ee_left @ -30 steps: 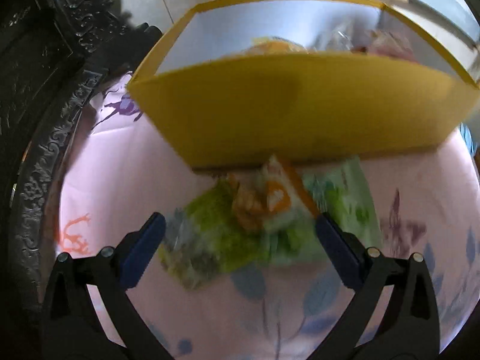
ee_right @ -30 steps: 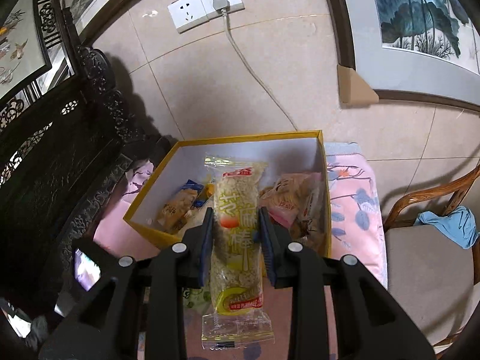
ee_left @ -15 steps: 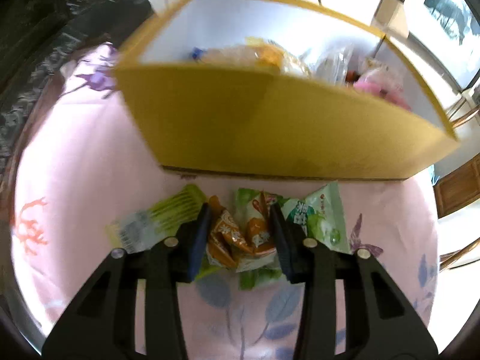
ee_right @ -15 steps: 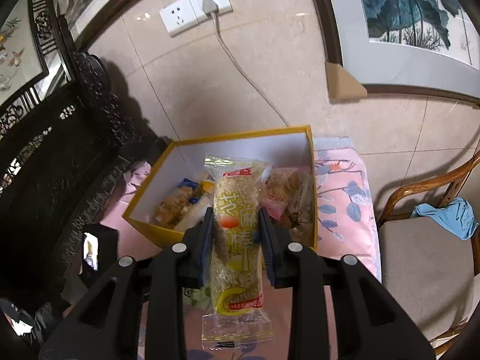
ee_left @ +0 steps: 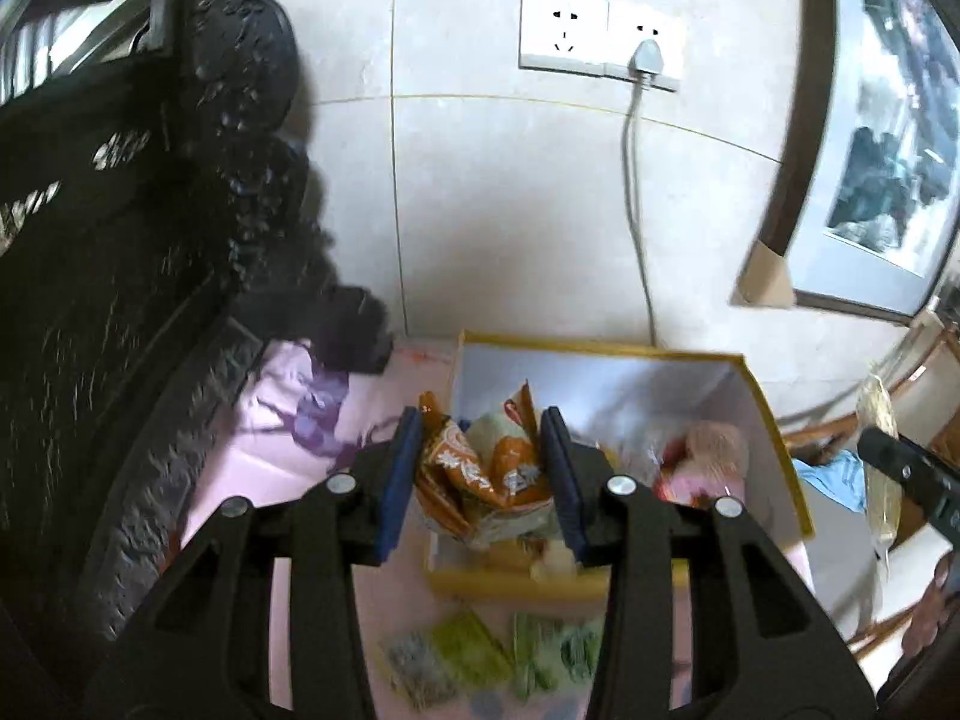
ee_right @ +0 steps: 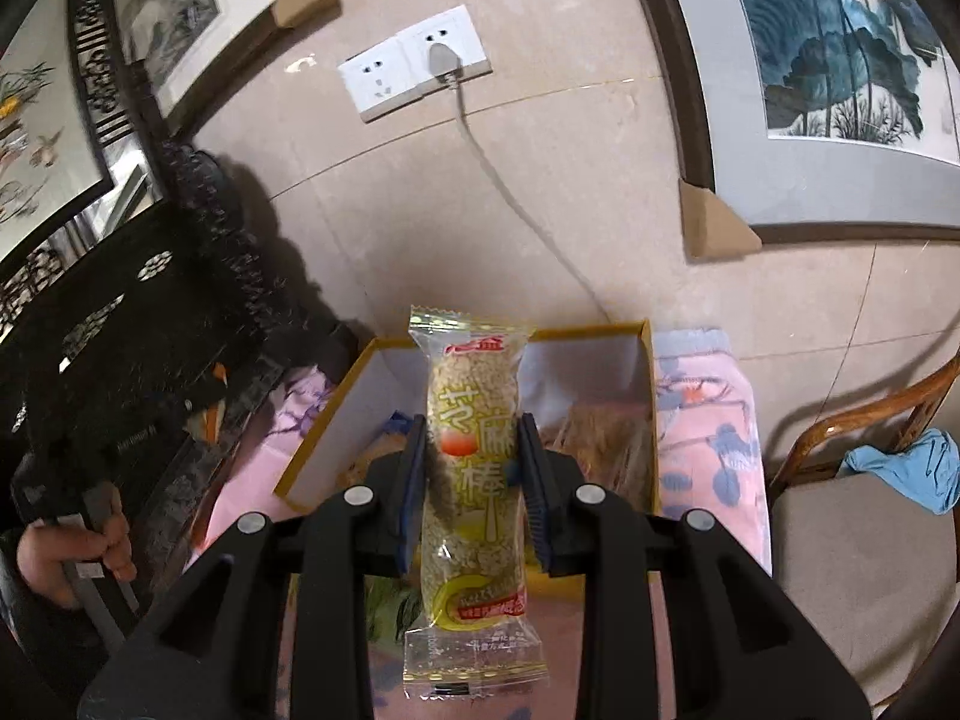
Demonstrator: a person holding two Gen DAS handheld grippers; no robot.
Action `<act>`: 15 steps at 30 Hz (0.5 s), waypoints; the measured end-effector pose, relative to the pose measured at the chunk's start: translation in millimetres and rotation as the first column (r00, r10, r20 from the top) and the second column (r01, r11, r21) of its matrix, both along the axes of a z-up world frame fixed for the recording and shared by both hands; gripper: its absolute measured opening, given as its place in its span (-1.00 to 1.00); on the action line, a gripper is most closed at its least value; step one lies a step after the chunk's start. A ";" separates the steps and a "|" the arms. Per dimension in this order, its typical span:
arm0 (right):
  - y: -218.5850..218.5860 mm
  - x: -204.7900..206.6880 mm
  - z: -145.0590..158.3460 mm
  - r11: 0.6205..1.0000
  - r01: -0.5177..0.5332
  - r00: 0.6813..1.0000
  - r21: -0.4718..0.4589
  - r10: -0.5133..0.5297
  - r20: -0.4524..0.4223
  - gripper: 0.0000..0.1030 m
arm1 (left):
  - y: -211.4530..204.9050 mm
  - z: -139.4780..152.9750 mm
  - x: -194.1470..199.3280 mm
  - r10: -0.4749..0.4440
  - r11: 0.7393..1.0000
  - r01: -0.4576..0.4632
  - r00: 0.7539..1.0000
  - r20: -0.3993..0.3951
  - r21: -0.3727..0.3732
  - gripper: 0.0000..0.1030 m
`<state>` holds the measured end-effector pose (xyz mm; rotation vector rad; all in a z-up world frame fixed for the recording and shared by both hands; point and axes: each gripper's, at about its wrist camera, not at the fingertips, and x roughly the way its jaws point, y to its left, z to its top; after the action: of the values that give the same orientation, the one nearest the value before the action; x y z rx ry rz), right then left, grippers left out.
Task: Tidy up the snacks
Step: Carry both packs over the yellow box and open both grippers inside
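My left gripper (ee_left: 480, 444) is shut on a bunch of orange snack packets (ee_left: 480, 468) and holds them in the air above the near left end of the yellow box (ee_left: 774, 438). More packets lie inside the box. My right gripper (ee_right: 473, 450) is shut on a long clear-wrapped sesame bar (ee_right: 471, 468), held upright over the near side of the yellow box (ee_right: 324, 438). Green snack packets (ee_left: 480, 654) lie on the pink flowered cloth (ee_left: 288, 420) in front of the box.
A dark carved wooden chair (ee_left: 120, 300) stands at the left. A tiled wall with a socket and cable (ee_left: 636, 210) rises behind the box. At the right a wooden chair (ee_right: 852, 420) carries a blue cloth (ee_right: 912, 468). A hand (ee_right: 66, 552) grips the left tool's handle.
My left gripper closed on the orange packets lying on the cloth and lifted them high above the box's front. The right gripper rose slightly with the sesame bar.
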<state>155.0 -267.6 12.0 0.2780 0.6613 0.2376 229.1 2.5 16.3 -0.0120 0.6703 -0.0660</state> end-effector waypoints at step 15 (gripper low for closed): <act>1.4 61.9 -6.9 1.000 0.016 1.000 -0.011 -0.016 -0.006 0.97 | -45.6 -38.2 46.8 -0.055 0.993 0.056 0.998 -0.017 0.108 0.94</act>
<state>216.9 -266.1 5.0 0.2739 0.6660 0.2176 275.8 -43.1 -21.9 0.1104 0.6875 -0.0832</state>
